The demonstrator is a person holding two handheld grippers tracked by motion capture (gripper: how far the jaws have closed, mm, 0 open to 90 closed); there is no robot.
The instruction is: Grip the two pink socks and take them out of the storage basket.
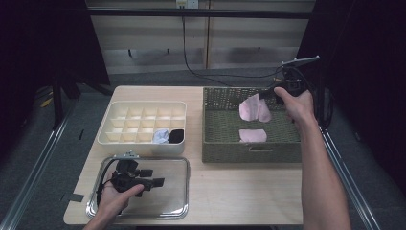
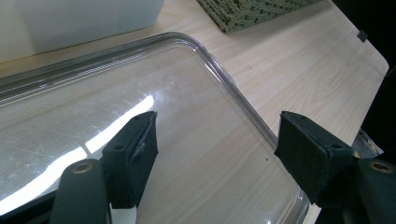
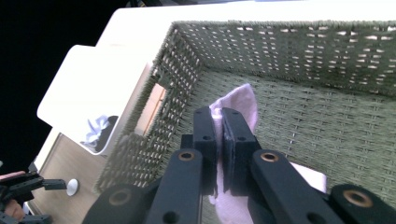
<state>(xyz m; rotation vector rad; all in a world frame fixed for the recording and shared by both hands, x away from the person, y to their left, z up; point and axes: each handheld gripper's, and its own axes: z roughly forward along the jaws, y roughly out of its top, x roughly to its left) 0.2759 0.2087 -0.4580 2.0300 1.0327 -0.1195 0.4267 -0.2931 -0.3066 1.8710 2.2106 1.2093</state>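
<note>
Cloth: pale pink, soft, thin; hangs in loose folds from the right gripper; its top edge pokes out past the jaw tips in the right gripper view
Right gripper: jaws clamped on the cloth, held over the basket
Second cloth: same pink, lies flat on the basket floor, below the right gripper
Basket: green woven, square-sided, on the surface
Left gripper: jaws wide apart, nothing between them; above the clear tray
Organiser: cream, many cells; a light and a black item in two cells, beyond the left gripper
</note>
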